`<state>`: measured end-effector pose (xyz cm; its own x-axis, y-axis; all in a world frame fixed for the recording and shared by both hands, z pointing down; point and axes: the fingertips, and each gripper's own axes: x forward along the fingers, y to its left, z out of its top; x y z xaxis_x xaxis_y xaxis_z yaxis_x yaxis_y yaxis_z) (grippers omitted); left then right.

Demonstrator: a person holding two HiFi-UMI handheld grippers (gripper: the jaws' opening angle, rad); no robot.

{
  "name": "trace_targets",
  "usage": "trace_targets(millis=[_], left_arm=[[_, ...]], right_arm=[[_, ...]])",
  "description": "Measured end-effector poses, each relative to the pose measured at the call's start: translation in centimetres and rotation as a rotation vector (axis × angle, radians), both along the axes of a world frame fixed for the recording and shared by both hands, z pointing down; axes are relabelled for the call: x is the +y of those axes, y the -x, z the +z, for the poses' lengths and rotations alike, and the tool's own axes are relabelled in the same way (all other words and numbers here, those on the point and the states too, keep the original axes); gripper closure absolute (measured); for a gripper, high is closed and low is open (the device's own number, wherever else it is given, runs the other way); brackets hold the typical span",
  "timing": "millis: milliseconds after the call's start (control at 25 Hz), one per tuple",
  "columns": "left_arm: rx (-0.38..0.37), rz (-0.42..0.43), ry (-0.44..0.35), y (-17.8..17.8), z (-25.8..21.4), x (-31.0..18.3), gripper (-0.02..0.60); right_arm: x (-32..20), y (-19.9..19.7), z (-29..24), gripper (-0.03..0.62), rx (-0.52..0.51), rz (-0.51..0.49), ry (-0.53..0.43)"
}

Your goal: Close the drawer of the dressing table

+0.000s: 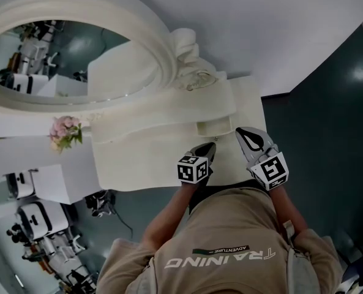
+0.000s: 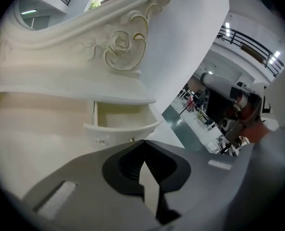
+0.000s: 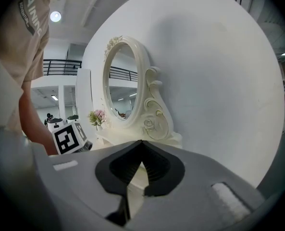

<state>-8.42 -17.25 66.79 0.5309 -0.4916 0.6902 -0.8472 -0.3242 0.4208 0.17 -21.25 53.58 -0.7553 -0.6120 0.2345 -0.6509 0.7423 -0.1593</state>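
The white dressing table (image 1: pixel 144 158) carries a small upper drawer (image 1: pixel 215 127) that stands pulled out, its inside bare. In the left gripper view the drawer (image 2: pixel 119 127) shows open just beyond the jaw tips, with small knobs on its front. My left gripper (image 1: pixel 210 147) hovers over the tabletop in front of the drawer, shut and holding nothing. Just right of the drawer, my right gripper (image 1: pixel 242 131) is also shut and holds nothing. Its own view looks along the table toward the mirror and catches the left gripper's marker cube (image 3: pixel 68 137).
An oval mirror (image 1: pixel 52 60) in a carved frame rises behind the tabletop. A pink flower bunch (image 1: pixel 66 132) stands on the table's left part. A white wall (image 1: pixel 279 35) is behind, dark floor (image 1: pixel 328 133) at right, and machines (image 1: pixel 40 225) stand at lower left.
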Motion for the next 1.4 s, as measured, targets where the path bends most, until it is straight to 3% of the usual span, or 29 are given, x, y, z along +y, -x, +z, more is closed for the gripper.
trace_targets(millis=[560,1400], left_arm=[[-0.047,0.032,0.135,-0.9,5.8,-0.2,0.563],[-0.038,0.039,0.085,-1.6,5.0,-2.8,0.563]], right_arm=[[-0.6,-1.1,-0.4,0.592,0.002,0.014,-0.005],[0.0,-1.4,0.5,0.592,0.026,0.016,0.024]])
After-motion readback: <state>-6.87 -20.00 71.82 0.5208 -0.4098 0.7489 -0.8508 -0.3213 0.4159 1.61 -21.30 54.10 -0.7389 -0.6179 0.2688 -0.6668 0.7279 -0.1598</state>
